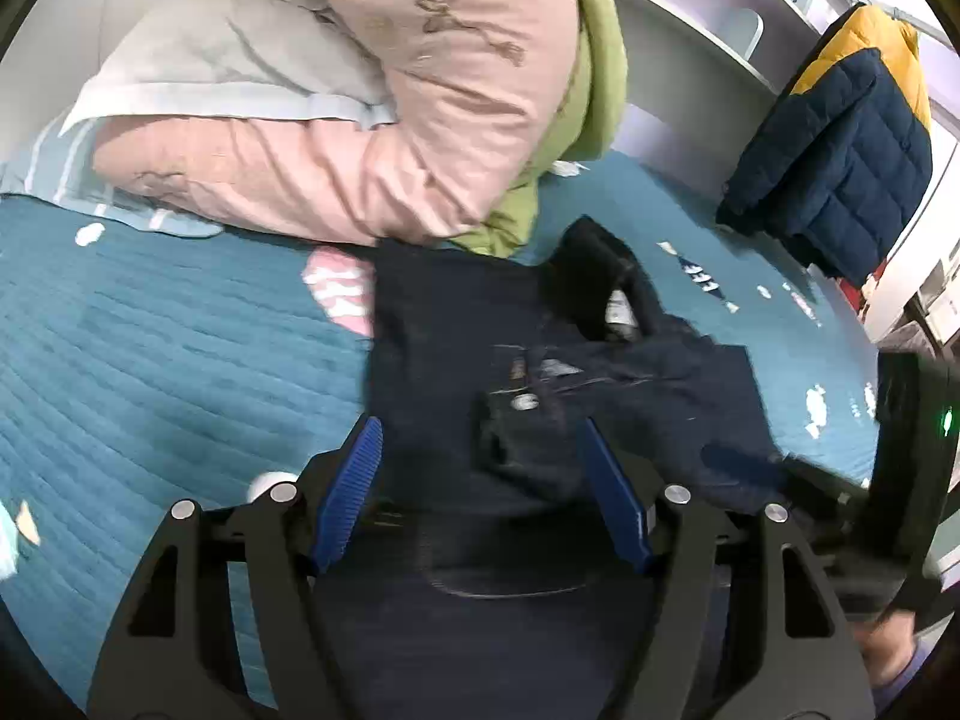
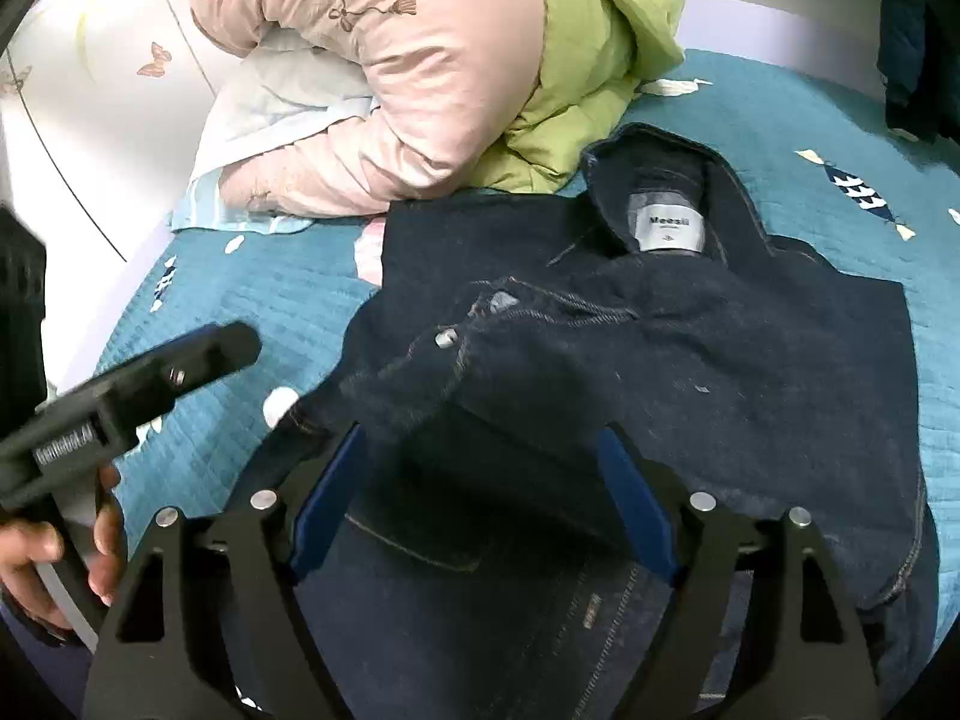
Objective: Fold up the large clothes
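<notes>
A dark blue denim jacket lies on the teal quilted bed, collar and white label toward the far side; it also shows in the left wrist view. Its sides are folded over the middle, with a metal button on the top layer. My left gripper is open, blue pads on either side of a folded cuff. My right gripper is open just above the jacket's near folded part. The left gripper's body also shows at the left in the right wrist view.
A pink quilt, a green quilt and a pale pillow are piled at the head of the bed. The teal bedspread spreads left and right. A navy and yellow puffer jacket hangs at far right.
</notes>
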Available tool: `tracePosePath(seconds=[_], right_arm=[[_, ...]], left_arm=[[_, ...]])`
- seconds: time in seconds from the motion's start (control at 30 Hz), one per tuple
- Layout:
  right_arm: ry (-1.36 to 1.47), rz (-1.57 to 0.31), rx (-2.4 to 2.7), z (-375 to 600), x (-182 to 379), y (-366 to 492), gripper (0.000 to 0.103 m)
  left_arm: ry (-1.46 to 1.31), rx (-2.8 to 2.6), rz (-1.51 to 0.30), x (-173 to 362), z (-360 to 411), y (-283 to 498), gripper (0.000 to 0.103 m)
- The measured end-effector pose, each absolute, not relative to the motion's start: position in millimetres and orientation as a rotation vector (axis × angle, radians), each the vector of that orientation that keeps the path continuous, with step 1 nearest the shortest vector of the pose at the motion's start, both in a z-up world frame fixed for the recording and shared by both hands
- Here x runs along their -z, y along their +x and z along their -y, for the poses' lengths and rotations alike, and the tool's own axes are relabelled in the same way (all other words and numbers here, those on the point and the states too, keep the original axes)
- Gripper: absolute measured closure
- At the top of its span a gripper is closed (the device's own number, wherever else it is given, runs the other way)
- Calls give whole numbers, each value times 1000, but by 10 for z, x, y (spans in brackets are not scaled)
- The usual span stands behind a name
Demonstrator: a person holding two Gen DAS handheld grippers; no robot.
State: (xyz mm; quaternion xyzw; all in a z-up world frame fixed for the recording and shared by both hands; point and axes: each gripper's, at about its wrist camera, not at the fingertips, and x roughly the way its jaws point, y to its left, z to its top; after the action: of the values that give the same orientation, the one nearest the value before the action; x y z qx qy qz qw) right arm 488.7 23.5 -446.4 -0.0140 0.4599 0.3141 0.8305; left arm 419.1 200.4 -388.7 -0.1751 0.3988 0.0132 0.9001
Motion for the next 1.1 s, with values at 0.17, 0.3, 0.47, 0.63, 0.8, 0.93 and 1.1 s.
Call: tracePosePath(seconds=[0.17,0.3,0.47,0.63,0.8,0.93,1.1], right_arm=[[111,-942,-667,344,4333,4871,27],[272,-985,-487,991,4450,5165,44],[399,-1191,-366,1486,4981,5476,59],[430,-1258,-362,1496,5208,5574,62],[423,-1191,-449,1481,4773,5645,50],[353,-1156,-384,1560,4580,5928,50],[374,-1181,-286,1758,4691,6341,49]], left_arm=[[-356,44,-872,3889,-1646,4427,32],[-349,134,-949,4107,-1264,4787,32],[-337,136,-1151,4699,-1081,5151,32],[-376,166,-1125,4695,-1129,5175,31],[-407,166,-989,4229,-1570,5074,29],[-354,-36,-1058,4285,-2137,5366,28],[-310,-138,-1144,4517,-2427,5738,28]])
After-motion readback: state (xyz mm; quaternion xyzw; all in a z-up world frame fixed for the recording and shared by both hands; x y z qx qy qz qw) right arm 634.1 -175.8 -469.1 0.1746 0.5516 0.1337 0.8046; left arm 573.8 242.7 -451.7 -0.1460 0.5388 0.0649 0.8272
